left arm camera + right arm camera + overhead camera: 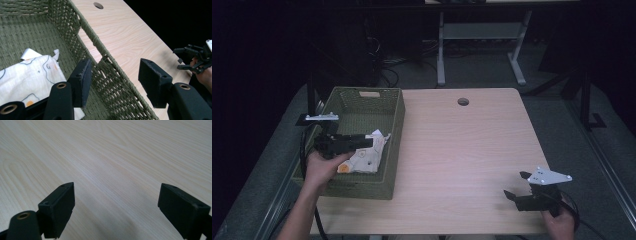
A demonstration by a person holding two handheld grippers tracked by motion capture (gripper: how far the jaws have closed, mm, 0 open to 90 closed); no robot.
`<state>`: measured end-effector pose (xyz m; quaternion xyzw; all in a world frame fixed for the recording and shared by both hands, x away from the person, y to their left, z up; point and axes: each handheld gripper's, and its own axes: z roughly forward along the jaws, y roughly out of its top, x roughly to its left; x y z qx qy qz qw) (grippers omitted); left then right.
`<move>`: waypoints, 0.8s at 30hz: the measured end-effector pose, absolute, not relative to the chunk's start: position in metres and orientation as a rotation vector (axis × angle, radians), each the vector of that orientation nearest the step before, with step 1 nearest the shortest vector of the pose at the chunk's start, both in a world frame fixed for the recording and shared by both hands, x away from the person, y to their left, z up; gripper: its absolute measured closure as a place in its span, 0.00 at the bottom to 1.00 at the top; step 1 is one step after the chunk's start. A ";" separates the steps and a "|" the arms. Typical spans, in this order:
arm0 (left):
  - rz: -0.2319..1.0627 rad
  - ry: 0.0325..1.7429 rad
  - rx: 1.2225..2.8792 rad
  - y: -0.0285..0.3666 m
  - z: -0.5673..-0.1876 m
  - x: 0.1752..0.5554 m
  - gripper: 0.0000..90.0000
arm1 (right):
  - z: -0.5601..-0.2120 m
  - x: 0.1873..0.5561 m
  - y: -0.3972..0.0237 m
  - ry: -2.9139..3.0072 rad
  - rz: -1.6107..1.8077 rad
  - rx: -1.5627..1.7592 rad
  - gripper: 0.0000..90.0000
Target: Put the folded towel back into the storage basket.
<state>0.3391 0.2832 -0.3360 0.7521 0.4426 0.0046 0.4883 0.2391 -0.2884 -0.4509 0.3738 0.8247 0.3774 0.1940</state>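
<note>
left gripper (113,82) lower frame, jaws apart, empty, straddling basket (393,145) wall | cloth (364,155) lies inside basket, centre-left | right gripper (518,186) lower right, wide, idle | risk: jaw snags wicker rim, tips basket

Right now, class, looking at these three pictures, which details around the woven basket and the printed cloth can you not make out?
- Printed cloth: high view, the left claw covers part; left gripper view, the frame edge cuts it off.
- Cloth's print: too small in the high view to identify.
- Woven basket: near end cut off in the left gripper view.
- Room behind the table: dark in the high view.
</note>
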 end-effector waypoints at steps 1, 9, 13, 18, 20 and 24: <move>0.010 1.069 1.830 0.282 -0.336 0.339 0.49 | -0.451 0.239 -0.289 2.312 1.059 1.048 0.15; 0.002 1.022 1.855 0.269 -0.331 0.337 0.49 | -0.451 0.239 -0.289 2.310 1.061 1.048 0.15; 0.004 1.005 1.863 0.263 -0.328 0.337 0.49 | -0.450 0.239 -0.290 2.308 1.061 1.044 0.15; 0.002 0.985 1.867 0.255 -0.326 0.336 0.49 | -0.450 0.239 -0.290 2.308 1.063 1.039 0.15; 0.000 0.971 1.877 0.251 -0.325 0.335 0.49 | -0.450 0.239 -0.290 2.308 1.064 1.038 0.15; -0.005 0.944 1.884 0.241 -0.322 0.334 0.50 | -0.450 0.239 -0.290 2.304 1.066 1.038 0.15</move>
